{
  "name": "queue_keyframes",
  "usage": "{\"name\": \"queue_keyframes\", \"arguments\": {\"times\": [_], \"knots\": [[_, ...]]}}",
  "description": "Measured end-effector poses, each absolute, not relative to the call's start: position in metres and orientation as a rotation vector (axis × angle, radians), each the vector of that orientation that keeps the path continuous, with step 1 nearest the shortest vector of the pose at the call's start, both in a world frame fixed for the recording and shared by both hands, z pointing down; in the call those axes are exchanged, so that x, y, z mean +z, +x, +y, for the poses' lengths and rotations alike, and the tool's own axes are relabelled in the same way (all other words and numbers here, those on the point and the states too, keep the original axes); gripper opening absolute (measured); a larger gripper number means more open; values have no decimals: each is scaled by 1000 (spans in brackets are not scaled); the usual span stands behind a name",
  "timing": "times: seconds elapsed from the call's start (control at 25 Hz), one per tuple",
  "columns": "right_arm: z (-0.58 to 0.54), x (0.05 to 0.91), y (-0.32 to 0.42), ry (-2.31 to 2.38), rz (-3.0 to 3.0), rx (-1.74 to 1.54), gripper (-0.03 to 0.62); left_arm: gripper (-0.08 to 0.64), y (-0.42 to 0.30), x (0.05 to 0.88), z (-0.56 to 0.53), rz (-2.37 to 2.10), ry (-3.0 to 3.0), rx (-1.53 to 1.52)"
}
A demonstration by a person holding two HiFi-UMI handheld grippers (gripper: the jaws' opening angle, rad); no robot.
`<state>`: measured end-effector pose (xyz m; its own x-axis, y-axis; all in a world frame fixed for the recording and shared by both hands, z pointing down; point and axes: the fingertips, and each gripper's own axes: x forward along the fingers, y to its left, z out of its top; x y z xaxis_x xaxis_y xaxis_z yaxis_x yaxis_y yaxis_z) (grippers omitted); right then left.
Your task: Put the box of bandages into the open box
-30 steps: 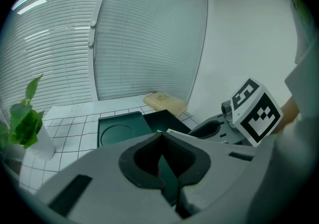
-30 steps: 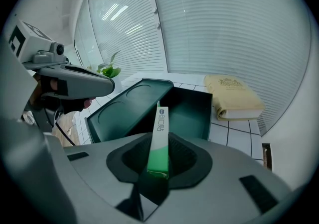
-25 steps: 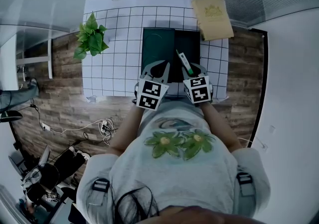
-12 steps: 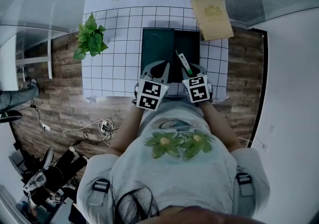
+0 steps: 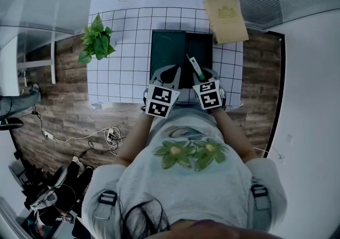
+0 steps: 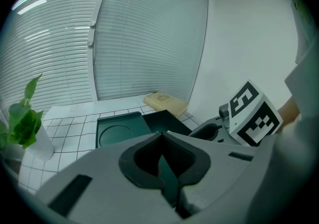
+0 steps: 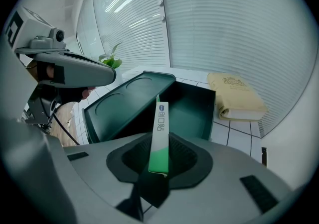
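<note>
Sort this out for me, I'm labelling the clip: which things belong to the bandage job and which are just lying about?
Belongs to the job:
- box of bandages, gripped in the right claw
- open box, dark green, with its lid laid open beside it

Just lying about:
- potted plant
- tan book
- left claw, shut on nothing

Displacement of dark, pale-edged shape [image 5: 47, 198] on brown wooden plank floor [image 5: 69, 121], lower left of head view: now lower, further right. Too blurred to identify.
</note>
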<state>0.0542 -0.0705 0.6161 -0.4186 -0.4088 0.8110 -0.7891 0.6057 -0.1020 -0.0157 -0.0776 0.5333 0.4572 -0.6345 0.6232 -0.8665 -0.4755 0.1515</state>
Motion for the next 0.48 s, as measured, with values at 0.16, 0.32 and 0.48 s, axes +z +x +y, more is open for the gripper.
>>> {"name": "queue_keyframes", "arguments": {"times": [0.16, 0.32, 0.48], "knots": [[-69, 617, 53, 927, -2042, 625, 94, 8, -15, 534, -78, -1255, 2260, 688], [-67, 617, 49, 905, -2048, 631, 105, 6, -15, 532, -78, -1264, 2263, 683], [-66, 615, 48, 893, -2071, 638, 147, 6, -15, 530, -78, -1271, 2265, 683]]}}
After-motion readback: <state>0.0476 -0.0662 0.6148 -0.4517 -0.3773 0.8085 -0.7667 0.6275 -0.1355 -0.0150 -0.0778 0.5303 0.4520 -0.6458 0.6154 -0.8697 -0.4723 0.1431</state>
